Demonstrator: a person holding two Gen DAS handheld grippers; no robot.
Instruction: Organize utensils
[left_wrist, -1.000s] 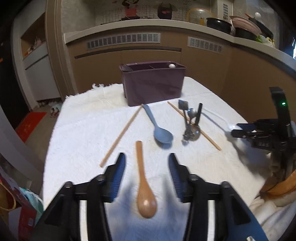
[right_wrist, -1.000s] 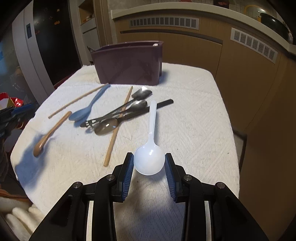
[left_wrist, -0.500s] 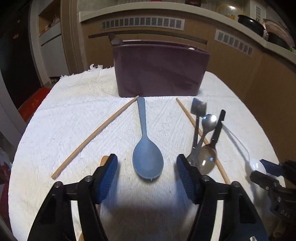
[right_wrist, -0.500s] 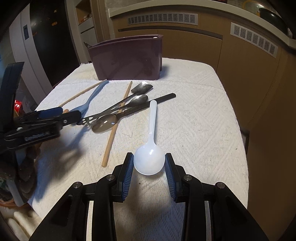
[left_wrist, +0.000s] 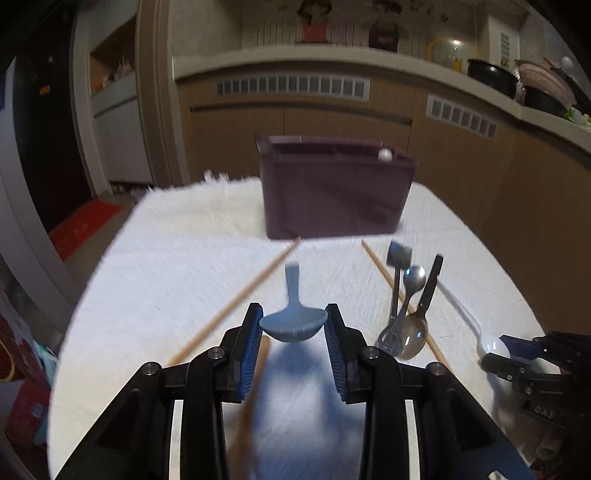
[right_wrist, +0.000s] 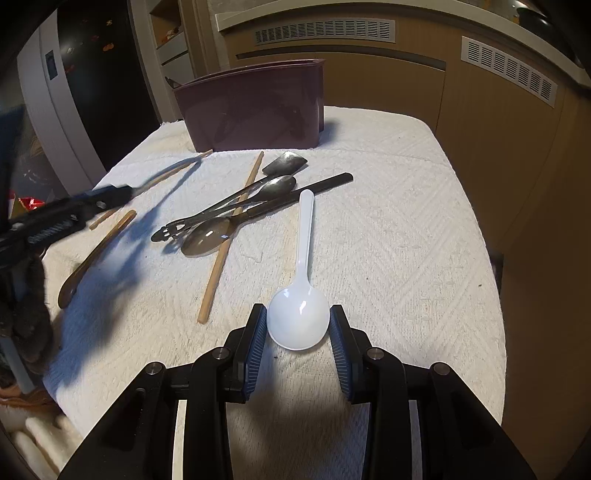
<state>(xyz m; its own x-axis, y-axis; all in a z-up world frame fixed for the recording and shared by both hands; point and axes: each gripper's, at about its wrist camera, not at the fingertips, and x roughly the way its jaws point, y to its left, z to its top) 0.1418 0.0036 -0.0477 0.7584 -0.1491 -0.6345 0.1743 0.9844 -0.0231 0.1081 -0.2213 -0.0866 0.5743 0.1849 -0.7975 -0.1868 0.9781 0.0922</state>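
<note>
Left gripper (left_wrist: 293, 325) closing on blue spoon (left_wrist: 293, 321) (pads touching); right gripper (right_wrist: 298, 325) clamps white spoon (right_wrist: 299, 317); no legible writing.

Dim warm kitchen light; white cloth (right_wrist: 388, 221) brightest. Left wrist view motion-blurred throughout, the purple bin (left_wrist: 332, 192) smeared. Right wrist view sharp. Bluish shadows fall toward the cameras. Fisheye bending, dark vignetted corners. Glare on white spoon (right_wrist: 298, 317).

text: none legible | labels: none legible | signs: none legible
</note>
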